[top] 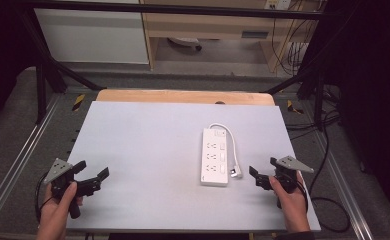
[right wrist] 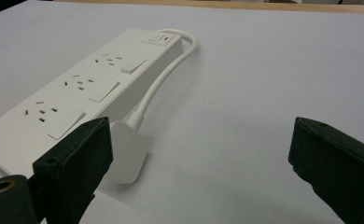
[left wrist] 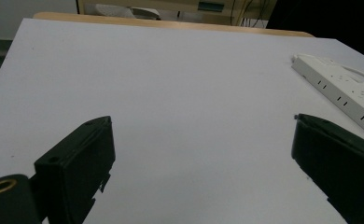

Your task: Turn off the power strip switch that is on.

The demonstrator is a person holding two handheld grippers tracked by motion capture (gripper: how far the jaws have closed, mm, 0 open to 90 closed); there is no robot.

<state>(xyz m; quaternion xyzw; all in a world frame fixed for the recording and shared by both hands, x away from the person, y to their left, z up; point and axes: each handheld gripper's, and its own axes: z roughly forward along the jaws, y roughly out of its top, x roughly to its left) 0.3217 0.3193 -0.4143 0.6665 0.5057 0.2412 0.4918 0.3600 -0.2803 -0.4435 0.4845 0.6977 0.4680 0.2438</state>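
Note:
A white power strip (top: pixel 214 157) with three sockets and rocker switches lies flat on the pale grey table top (top: pixel 148 150), right of centre. Its white cable (top: pixel 231 145) loops from the far end down its right side to a white plug (top: pixel 234 173) lying beside the near end. My right gripper (top: pixel 263 166) is open, just right of the plug and apart from it. In the right gripper view the plug (right wrist: pixel 126 151) lies by the left jaw, with the power strip (right wrist: pixel 77 88) beyond. My left gripper (top: pixel 93 169) is open over bare table at the near left. The power strip (left wrist: pixel 343 91) is far to its right.
A wooden table edge (top: pixel 183 96) runs along the back. Black frame bars (top: pixel 43 80) stand at both sides. Dark cables (top: pixel 328 200) lie on the floor to the right. A cabinet (top: pixel 208 25) stands beyond the table.

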